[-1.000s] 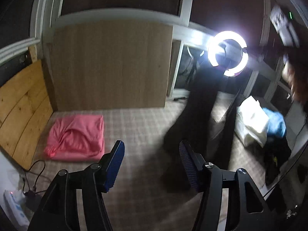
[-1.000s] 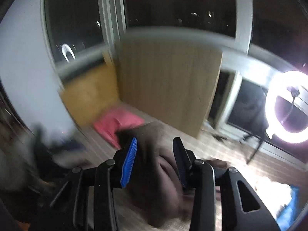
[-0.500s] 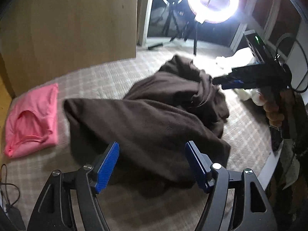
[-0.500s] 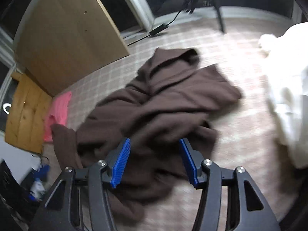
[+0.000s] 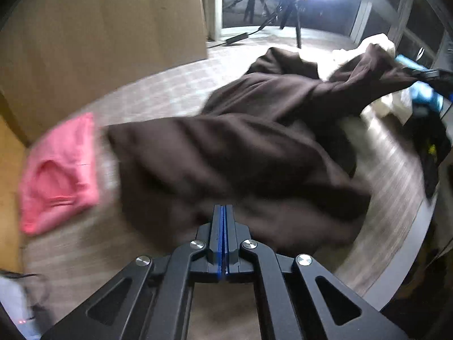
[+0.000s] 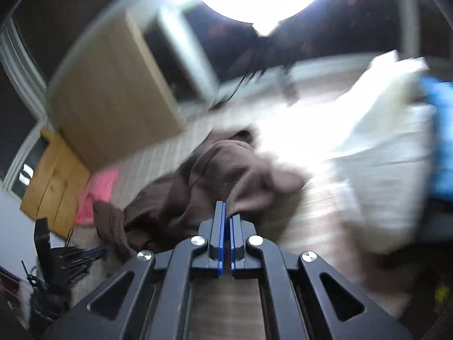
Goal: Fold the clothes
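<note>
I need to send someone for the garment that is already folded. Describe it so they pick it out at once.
Find the tall light wooden panel standing at the back of the checked surface. In front of its left end lies the pink garment, flat and folded. It is the only pink thing, beside the big crumpled brown garment that both grippers hold.

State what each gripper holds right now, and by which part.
Both grip the brown garment: the left gripper is shut on its near edge, the right gripper on a bunched fold at its right end.
</note>
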The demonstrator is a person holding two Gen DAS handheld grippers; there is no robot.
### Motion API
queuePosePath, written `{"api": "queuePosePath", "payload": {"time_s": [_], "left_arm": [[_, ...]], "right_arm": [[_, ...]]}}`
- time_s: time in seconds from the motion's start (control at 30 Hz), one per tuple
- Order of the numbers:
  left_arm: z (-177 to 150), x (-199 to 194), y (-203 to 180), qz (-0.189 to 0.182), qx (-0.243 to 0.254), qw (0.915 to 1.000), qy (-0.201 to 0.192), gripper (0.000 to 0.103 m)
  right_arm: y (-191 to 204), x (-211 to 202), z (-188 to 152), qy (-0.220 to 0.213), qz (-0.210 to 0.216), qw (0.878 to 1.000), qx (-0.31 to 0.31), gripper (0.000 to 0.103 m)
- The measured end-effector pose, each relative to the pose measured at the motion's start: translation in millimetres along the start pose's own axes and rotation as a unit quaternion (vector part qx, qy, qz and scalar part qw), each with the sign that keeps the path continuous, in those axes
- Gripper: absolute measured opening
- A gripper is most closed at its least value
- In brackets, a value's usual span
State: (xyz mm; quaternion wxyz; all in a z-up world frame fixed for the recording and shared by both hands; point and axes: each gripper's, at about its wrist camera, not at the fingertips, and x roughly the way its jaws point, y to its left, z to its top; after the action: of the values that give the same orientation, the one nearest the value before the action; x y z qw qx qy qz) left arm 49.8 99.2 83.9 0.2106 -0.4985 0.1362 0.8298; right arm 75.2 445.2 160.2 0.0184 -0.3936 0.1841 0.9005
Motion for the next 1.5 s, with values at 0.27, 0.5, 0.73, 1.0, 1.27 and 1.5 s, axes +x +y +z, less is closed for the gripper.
{"api": "queuePosePath", "payload": {"time_s": [0.27, 0.5, 0.73, 1.0, 1.27, 1.5], "left_arm": [[54.2, -15.1, -69.7, -0.02, 0.069, 0.996, -0.052, 0.074], [98.2, 49.7, -141.0, -0.018, 0.145, 0.9889, -0.029, 0.074], [120.6, 99.8, -152.4, 0.021, 0.163, 0.9862, -0.017, 0.074], [130.2, 119.7, -147.9, 0.04, 0.163, 0.9858, -0.011, 0.048], [118.0, 136.5, -155.0, 0.074, 0.183, 0.9801, -0.016, 0.038], [121.7, 133.0, -146.9, 0.056, 0.173, 0.9832, -0.017, 0.026]], "right_arm": [[-37.7, -10.2, -48.2, 0.048, -0.095, 0.994, -0.019, 0.002], [-47.5, -0.7, -59.5, 0.078, -0.085, 0.993, -0.012, 0.002], [-59.1, 10.8, -71.0, 0.111, -0.084, 0.99, -0.005, 0.003], [-69.4, 29.5, -74.8, 0.134, -0.087, 0.987, -0.002, 0.003], [-72.0, 51.5, -78.0, 0.151, -0.092, 0.984, -0.007, 0.003], [-71.0, 45.8, -71.7, 0.138, -0.087, 0.987, -0.006, 0.003]]}}
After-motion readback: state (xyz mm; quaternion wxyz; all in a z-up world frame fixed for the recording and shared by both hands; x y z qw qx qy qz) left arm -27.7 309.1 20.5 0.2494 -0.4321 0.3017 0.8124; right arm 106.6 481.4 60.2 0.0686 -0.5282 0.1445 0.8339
